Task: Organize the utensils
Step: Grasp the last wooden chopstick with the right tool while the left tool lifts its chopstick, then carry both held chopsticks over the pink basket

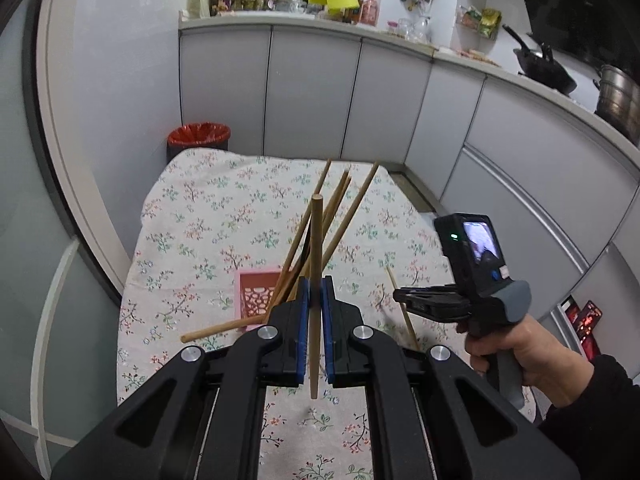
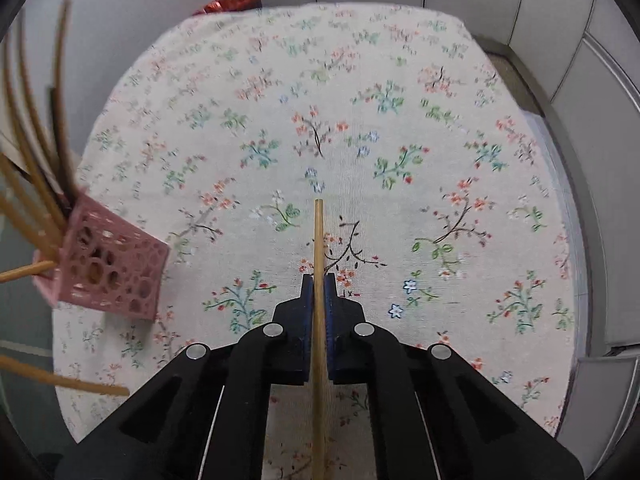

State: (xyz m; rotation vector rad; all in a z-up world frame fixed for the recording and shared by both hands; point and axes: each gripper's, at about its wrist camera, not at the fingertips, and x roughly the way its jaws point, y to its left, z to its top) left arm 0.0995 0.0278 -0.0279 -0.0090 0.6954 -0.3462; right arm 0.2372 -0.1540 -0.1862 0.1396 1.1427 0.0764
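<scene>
Chopsticks could slip: left tool clenches one chopstick, right tool another; crowded pink holder may tip on insertion.

The flowery tablecloth is bare from 10 o'clock round to 3 o'clock in the right wrist view, so there is lots of room to move there. At 9 o'clock the pink holder stands in the way, with chopsticks fanning out of it. One loose chopstick lies at 8 o'clock.
</scene>
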